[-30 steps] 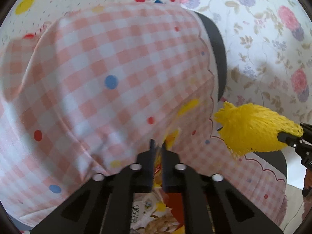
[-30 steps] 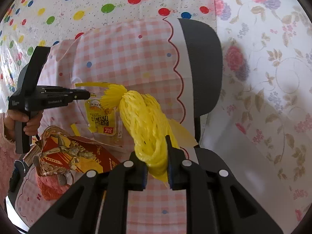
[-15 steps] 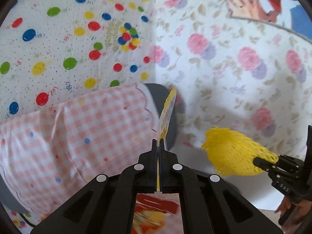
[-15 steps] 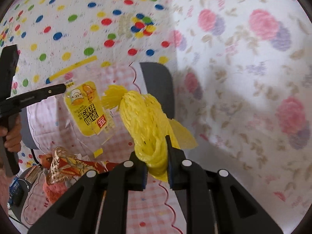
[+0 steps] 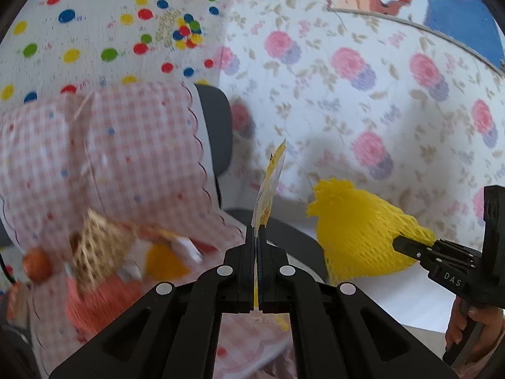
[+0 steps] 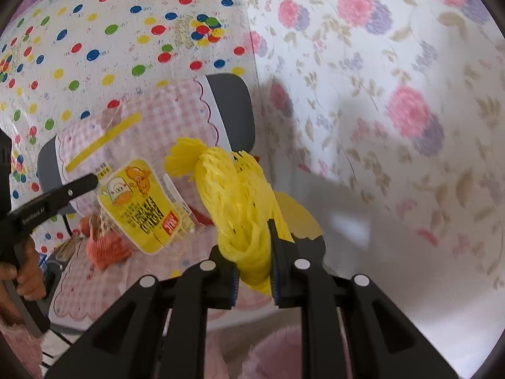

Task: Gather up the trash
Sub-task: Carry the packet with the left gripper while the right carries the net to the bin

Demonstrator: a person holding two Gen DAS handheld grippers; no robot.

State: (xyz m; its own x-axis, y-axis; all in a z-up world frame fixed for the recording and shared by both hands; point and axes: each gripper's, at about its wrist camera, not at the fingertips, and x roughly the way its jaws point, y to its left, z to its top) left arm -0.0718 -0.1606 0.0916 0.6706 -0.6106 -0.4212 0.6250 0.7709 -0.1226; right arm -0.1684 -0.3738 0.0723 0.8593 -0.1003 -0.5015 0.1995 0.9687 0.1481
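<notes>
My left gripper (image 5: 257, 237) is shut on a yellow snack wrapper (image 5: 268, 189), seen edge-on and held up in the air; in the right wrist view the wrapper (image 6: 142, 208) shows its cartoon face, hanging from the left gripper (image 6: 91, 183). My right gripper (image 6: 252, 240) is shut on a yellow foam net (image 6: 240, 195), also lifted; the net (image 5: 356, 230) shows right of the wrapper in the left wrist view, held by the right gripper (image 5: 397, 243). More trash lies on the chair seat: a gold and red wrapper (image 5: 104, 240) and an orange net (image 6: 105, 246).
A grey chair (image 6: 233, 110) with a pink checked cover (image 5: 110, 145) stands against a dotted sheet (image 6: 94, 31) and a flowered sheet (image 6: 394, 110). White floor (image 6: 363, 268) lies to the right of the chair.
Both grippers have drawn back and up from the chair with their loads. The chair looks smaller and the seat's remaining trash has come into the left wrist view.
</notes>
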